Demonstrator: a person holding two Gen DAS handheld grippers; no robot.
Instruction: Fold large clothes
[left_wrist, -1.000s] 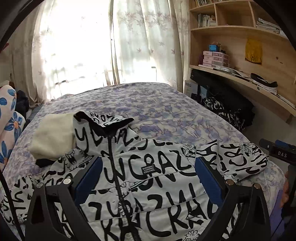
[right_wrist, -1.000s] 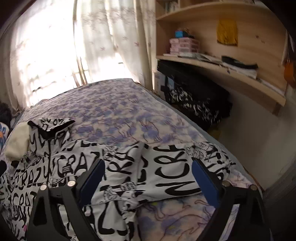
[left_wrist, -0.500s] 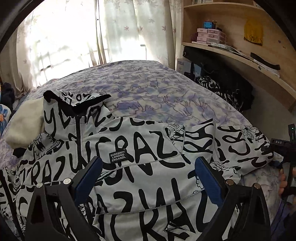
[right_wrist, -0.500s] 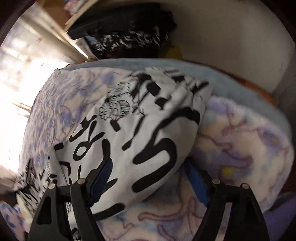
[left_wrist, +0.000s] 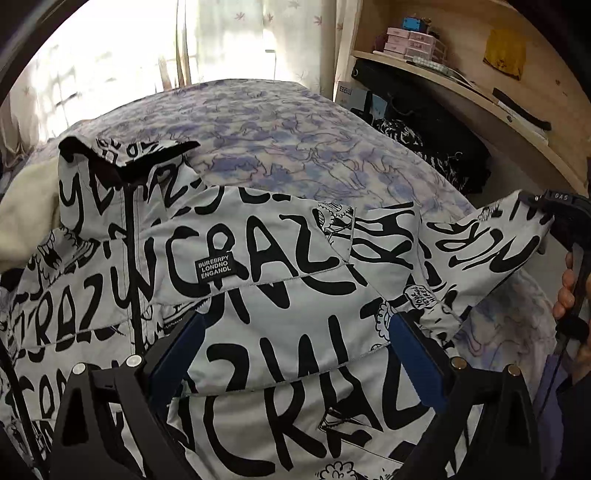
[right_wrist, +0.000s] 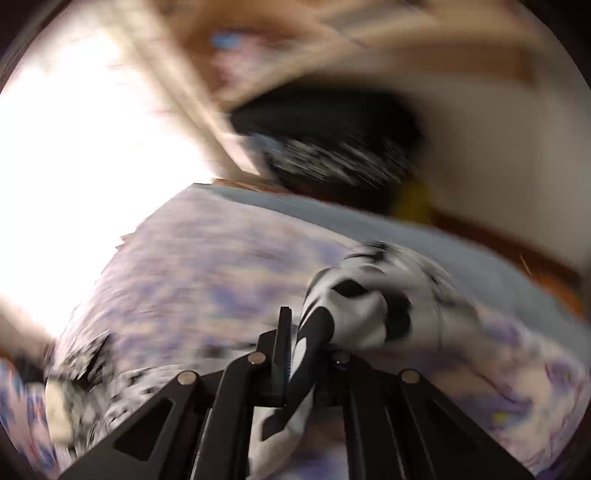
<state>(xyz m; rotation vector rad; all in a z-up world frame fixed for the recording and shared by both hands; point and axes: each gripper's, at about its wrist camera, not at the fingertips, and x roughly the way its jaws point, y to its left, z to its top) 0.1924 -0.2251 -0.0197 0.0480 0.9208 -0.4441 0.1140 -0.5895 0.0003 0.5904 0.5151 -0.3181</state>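
Note:
A white jacket (left_wrist: 280, 280) with black graffiti lettering lies front up on the bed, collar at the far left. My left gripper (left_wrist: 295, 354) is open and empty, hovering just above the jacket's chest. My right gripper (right_wrist: 306, 343) is shut on the end of the jacket's sleeve (right_wrist: 354, 310) and holds it lifted off the bed. In the left wrist view the right gripper (left_wrist: 565, 218) shows at the right edge, gripping the raised sleeve cuff (left_wrist: 524, 229). The right wrist view is blurred by motion.
The bed has a purple patterned blanket (left_wrist: 295, 147). A cream garment (left_wrist: 26, 221) lies at the left by the collar. Wooden shelves (left_wrist: 461, 85) and a dark pile of clothes (left_wrist: 443, 155) stand along the right. A bright curtained window (left_wrist: 147, 55) is behind.
My right gripper has closed on the sleeve end and lifted it up off the bed. My left gripper has moved lower and closer over the jacket's chest.

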